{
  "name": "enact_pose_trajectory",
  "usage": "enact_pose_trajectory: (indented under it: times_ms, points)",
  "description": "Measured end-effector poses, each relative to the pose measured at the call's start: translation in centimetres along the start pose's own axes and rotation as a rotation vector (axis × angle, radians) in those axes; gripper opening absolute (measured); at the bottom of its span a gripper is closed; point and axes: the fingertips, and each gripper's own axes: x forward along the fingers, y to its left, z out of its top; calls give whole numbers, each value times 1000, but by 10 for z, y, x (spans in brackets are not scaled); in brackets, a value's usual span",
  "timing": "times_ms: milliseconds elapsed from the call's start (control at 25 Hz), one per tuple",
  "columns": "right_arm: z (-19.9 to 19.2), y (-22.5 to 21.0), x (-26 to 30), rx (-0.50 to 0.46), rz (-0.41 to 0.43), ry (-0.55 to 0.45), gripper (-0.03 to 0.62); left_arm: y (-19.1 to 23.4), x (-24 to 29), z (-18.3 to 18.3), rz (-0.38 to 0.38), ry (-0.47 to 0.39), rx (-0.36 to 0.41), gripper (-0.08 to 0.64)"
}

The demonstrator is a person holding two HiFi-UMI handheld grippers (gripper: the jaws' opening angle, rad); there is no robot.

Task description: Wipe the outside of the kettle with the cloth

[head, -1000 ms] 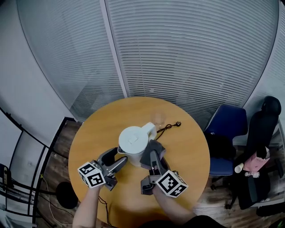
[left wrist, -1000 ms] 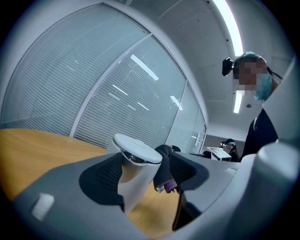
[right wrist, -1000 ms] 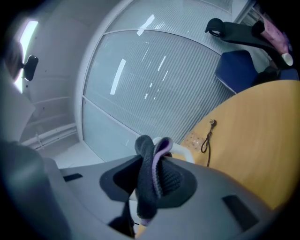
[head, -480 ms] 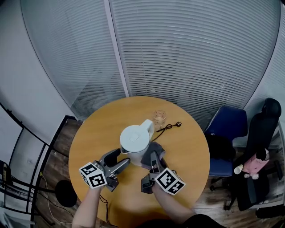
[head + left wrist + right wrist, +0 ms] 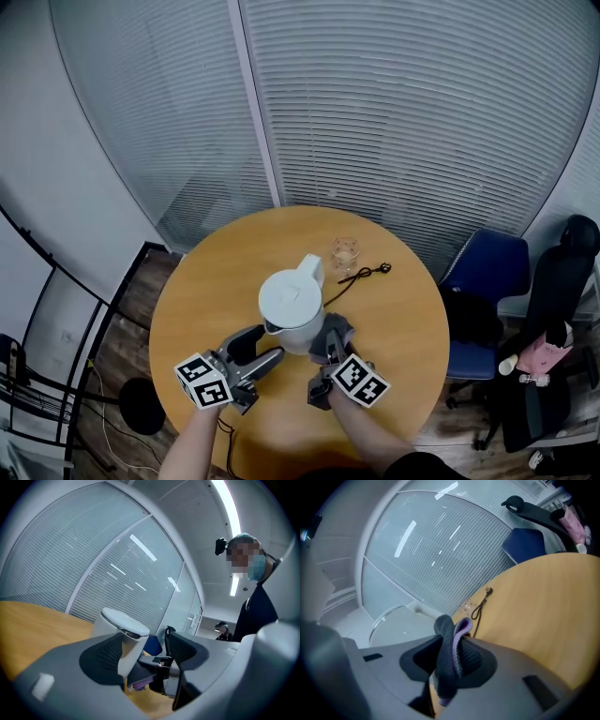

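A white kettle (image 5: 290, 303) with its lid shut stands in the middle of the round wooden table (image 5: 202, 295). My left gripper (image 5: 258, 350) is at the kettle's near side. Its jaws are open, and the kettle's handle (image 5: 125, 654) stands between them, close to the left jaw. My right gripper (image 5: 328, 350) is shut on a dark grey cloth with a purple edge (image 5: 335, 329). The cloth lies against the kettle's lower right side. In the right gripper view the cloth (image 5: 449, 660) bunches out of the jaws (image 5: 452, 657), with the kettle (image 5: 391, 625) just beyond at the left.
A drinking glass (image 5: 345, 250) and a black cable (image 5: 361, 275) lie behind the kettle to the right. A blue chair (image 5: 487, 281) and a black chair (image 5: 562, 267) stand off the table's right side. Window blinds fill the background.
The cloth has slid a little lower and nearer to me along the kettle's right side. My left gripper stays at the handle. The whole view has shifted slightly.
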Motion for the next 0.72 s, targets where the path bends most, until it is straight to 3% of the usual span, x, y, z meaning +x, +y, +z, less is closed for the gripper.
enact_pose_trajectory:
  times_ms: [720]
  points:
    - [-39,-63,26,-39,-177,148,91,-3,0,-3,-20,1,-3,301]
